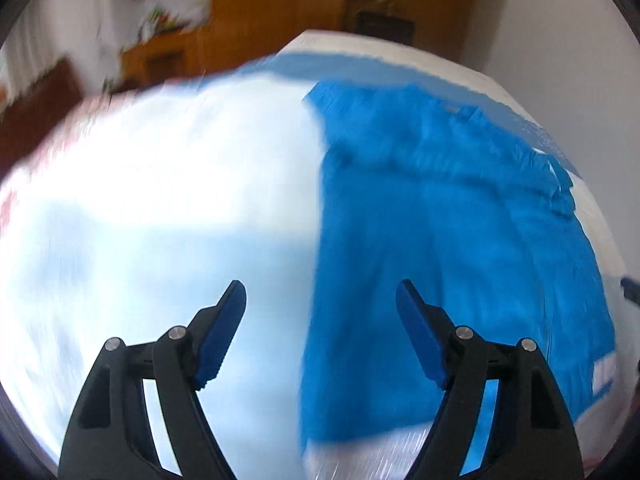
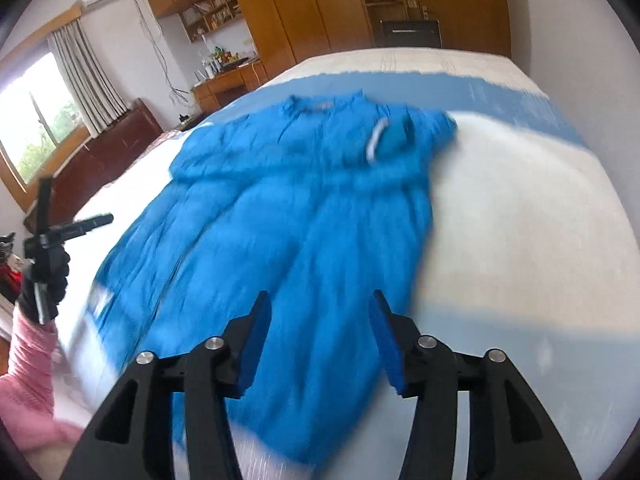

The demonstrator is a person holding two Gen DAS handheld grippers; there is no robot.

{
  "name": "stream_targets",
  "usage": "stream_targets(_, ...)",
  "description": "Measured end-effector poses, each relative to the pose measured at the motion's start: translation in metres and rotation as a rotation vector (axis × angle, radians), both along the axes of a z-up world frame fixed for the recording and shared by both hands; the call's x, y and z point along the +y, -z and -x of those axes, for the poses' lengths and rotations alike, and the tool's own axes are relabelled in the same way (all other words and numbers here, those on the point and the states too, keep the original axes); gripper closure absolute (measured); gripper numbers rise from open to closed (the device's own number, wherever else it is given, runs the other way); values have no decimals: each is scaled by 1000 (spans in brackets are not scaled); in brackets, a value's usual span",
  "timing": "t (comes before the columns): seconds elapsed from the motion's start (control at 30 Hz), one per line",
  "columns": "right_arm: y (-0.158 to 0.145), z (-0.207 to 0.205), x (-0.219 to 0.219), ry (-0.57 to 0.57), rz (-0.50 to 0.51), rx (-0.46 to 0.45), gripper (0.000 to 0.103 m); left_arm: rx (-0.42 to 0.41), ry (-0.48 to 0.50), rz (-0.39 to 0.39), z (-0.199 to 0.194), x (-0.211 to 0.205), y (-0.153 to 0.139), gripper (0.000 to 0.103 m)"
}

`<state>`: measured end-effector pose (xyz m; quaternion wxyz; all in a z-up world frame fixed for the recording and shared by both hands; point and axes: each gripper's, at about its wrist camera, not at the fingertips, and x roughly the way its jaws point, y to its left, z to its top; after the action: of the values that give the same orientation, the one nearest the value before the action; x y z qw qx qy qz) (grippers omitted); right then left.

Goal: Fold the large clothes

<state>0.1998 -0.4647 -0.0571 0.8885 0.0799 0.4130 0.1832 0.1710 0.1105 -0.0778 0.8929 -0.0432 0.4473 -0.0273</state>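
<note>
A large bright blue garment [image 2: 304,208] lies spread on a bed with a white and light blue cover [image 2: 520,208]. Its collar points to the far end and a sleeve with a white stripe [image 2: 374,142] is folded over its upper right. My right gripper [image 2: 320,300] is open and empty, held above the garment's near hem. My left gripper [image 1: 320,292] is open and empty, above the garment's left edge [image 1: 440,240]. The left view is blurred. The left gripper also shows at the left edge of the right wrist view [image 2: 44,236], held by a gloved hand.
Wooden wardrobes [image 2: 304,12] and a desk with shelves [image 2: 224,72] stand beyond the bed's far end. A dark wooden headboard [image 2: 104,148] and a curtained window [image 2: 40,112] are on the left. A white wall [image 1: 560,32] is on the right.
</note>
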Motion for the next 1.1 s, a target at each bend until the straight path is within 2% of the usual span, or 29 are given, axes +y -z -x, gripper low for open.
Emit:
stream_targets(0.13, 16, 47, -8, 41, -70, 33, 39, 40, -59, 152, 45, 25, 26, 26)
stream_targets(0.23, 27, 67, -9, 42, -135, 78, 39, 69, -77, 209, 62, 30, 42, 26)
stream_targets(0.4, 46, 81, -5, 41, -201, 149, 38, 61, -70, 236, 79, 29, 52, 24)
stream_targets(0.47, 56, 80, 0, 32, -237, 182, 38, 60, -50, 269, 80, 24, 53, 23)
stream_targets(0.63, 63, 75, 9, 40, -273, 157, 38, 67, 14, 308, 77, 5, 56, 23)
stream_targets(0.67, 65, 73, 11, 33, -286, 157, 44, 63, 23, 333, 75, 2, 56, 24)
stream_targets(0.7, 68, 69, 14, 25, -297, 161, 51, 62, 40, 369, 74, 0, 56, 29)
stream_targets(0.73, 69, 66, 17, 22, -299, 159, 54, 68, 61, 416, 72, -3, 56, 34)
stream_targets(0.77, 70, 66, 18, 19, -304, 157, 60, 69, 58, 414, 72, -7, 56, 36)
stream_targets(0.83, 73, 62, 14, 25, -346, 175, 73, 71, 34, 377, 73, -10, 58, 60)
stream_targets(0.87, 74, 61, 11, 19, -369, 180, 81, 71, 22, 373, 74, -9, 59, 66)
stream_targets(0.9, 73, 62, 8, 16, -383, 178, 87, 69, 16, 376, 73, -6, 59, 81)
stream_targets(0.93, 72, 64, 6, 9, -391, 172, 88, 62, 10, 391, 74, -3, 58, 87)
stream_targets(1.1, 47, 85, 5, -38, -325, 61, 92, 4, 31, 389, 85, -5, 42, 92)
